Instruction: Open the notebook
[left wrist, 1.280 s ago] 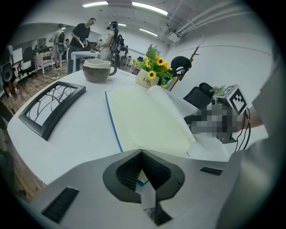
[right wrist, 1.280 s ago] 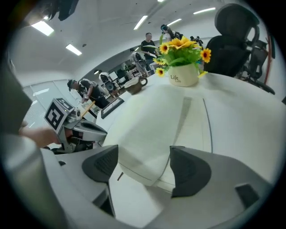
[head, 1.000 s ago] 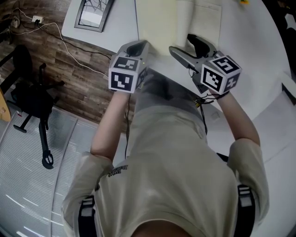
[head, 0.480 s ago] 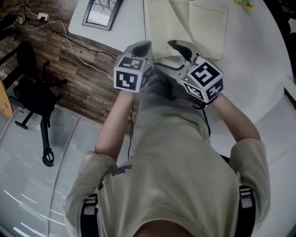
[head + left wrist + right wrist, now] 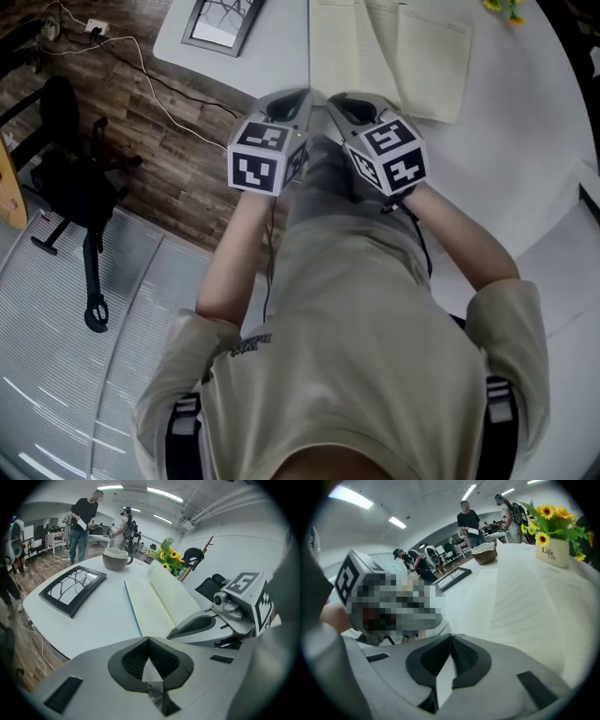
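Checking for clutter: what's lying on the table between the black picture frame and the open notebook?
Nothing: in the left gripper view, only bare white table separates the picture frame from the notebook.

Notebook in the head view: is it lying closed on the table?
No, the notebook lies open on the white table, its cream pages spread to either side of the spine.

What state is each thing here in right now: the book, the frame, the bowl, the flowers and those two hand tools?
Notebook: open, pages up, on the table.
Picture frame: lying flat, face up.
Bowl: upright.
Sunflower pot: upright.
Left gripper: shut, empty.
Right gripper: shut, jaws just closed, nothing between them.
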Motion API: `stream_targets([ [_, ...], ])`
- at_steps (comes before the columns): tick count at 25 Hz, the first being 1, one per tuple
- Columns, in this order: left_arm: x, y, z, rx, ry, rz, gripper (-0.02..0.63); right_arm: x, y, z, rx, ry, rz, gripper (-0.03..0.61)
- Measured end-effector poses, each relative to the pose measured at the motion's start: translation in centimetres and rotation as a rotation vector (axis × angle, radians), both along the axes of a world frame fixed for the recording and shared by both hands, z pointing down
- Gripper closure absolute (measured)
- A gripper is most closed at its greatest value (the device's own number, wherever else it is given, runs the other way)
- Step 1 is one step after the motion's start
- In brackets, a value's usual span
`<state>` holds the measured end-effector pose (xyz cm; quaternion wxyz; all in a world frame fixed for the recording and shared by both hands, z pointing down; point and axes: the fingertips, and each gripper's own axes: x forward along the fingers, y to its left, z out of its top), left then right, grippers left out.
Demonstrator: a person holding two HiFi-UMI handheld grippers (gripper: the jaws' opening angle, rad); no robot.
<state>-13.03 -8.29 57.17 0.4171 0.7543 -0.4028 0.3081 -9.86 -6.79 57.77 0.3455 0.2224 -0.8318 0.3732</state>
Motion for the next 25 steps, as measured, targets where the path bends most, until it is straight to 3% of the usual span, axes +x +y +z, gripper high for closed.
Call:
stream_targets([
  [8, 0.4, 0.7, 0.9, -0.001, 0.004, 0.011, 0.612, -0.6, 0.1, 1.3, 0.032, 0.058, 0.054, 0.575],
  [12, 0.5, 0.8, 1.7, -0.009, 0.001, 0.017, 0.612, -0.7, 0.8, 0.9, -0.024, 0.020, 0.074, 0.575],
  [20, 0.5, 0.7, 1.1, -0.001, -0.011, 0.041, 0.612, 0.3, 2.7, -3.8, 0.003, -0.040, 0.042, 0.575],
  [22, 0.7, 0.8, 0.8, 0.002, -0.014, 0.043, 0.612, 0.7, 2.8, -6.1, 0.039, -0.083, 0.038, 0.575],
  [25, 0.8, 0.8, 0.6, 0.004, -0.023, 0.055, 0.612, 1.7, 1.5, -10.5, 0.173, -0.160, 0.051, 0.575],
])
